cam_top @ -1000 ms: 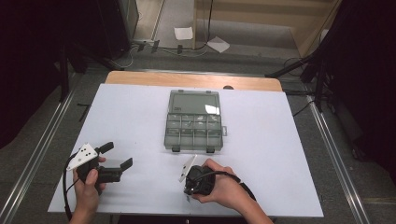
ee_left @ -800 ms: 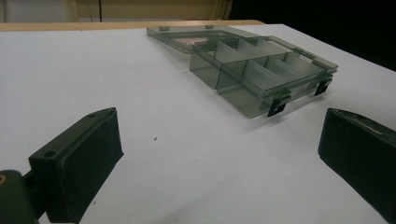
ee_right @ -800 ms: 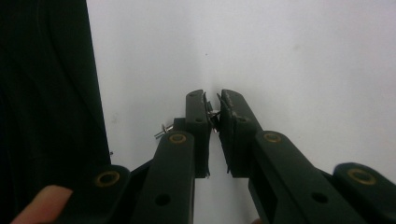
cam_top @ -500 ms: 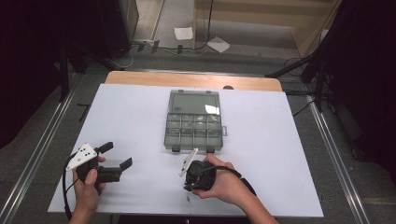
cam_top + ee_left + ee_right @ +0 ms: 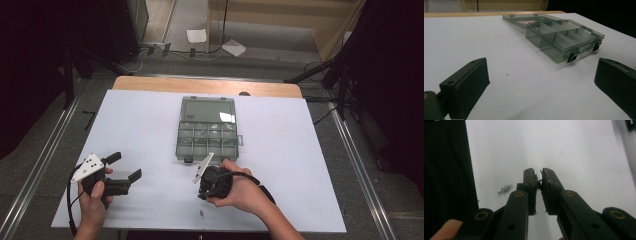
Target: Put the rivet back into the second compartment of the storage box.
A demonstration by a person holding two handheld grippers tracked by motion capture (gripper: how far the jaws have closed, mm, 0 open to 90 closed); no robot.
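On the white counter's left side, the left gripper rests with jaws spread wide. The clear grey plastic compartment box sits mid-counter, lid open. Nearer, the right gripper pinches a small metal piece, beside a small silver screw.

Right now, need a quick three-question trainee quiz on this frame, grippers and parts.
1. True or false: the left gripper is clamped on something.
2. The right gripper is: A) wide open; B) shut on a small metal piece; C) clamped on the box lid.
3. What lies loose on the table beside the right gripper's jaws?

Key: 1 false, its jaws stand open and empty. 2 B. 3 a small metal screw.
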